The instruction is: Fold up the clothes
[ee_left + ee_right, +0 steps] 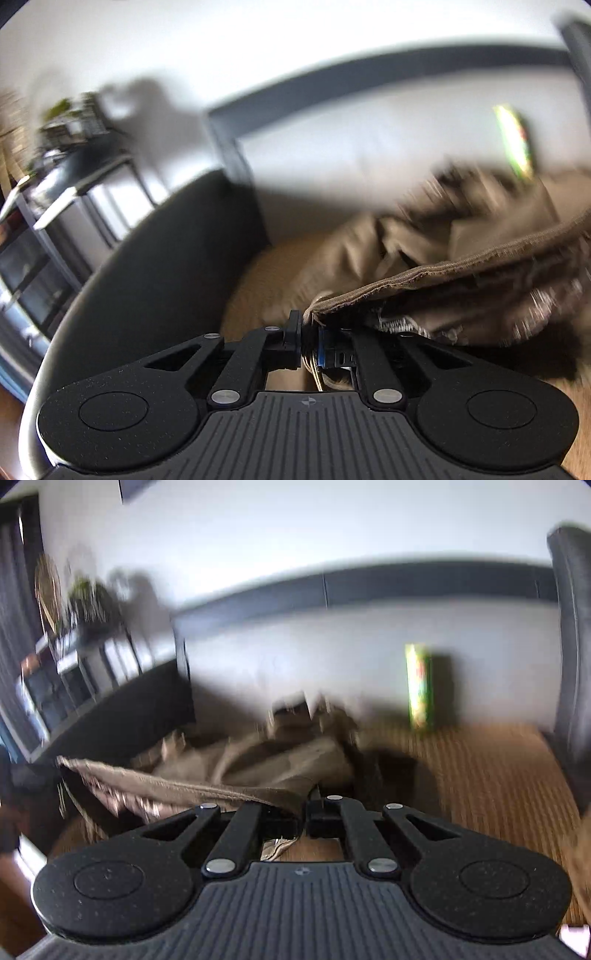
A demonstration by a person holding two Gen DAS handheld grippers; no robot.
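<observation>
While both tongs are pinching one hem, the left gripper (303, 325) and right gripper (304, 806) are stretching the brown garment (280, 760) taut, its bulk trailing toward twelve o'clock on the wooden table (480, 775). Judged: a fold carry; next calls for level, matched travel.

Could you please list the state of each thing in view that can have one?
Left gripper: shut on the brown garment's hem.
Right gripper: shut on the same hem.
Brown garment: lifted by its hem between both grippers, the rest crumpled on the wooden table, unfolded.
Green can: upright on the table, apart from the garment.
</observation>
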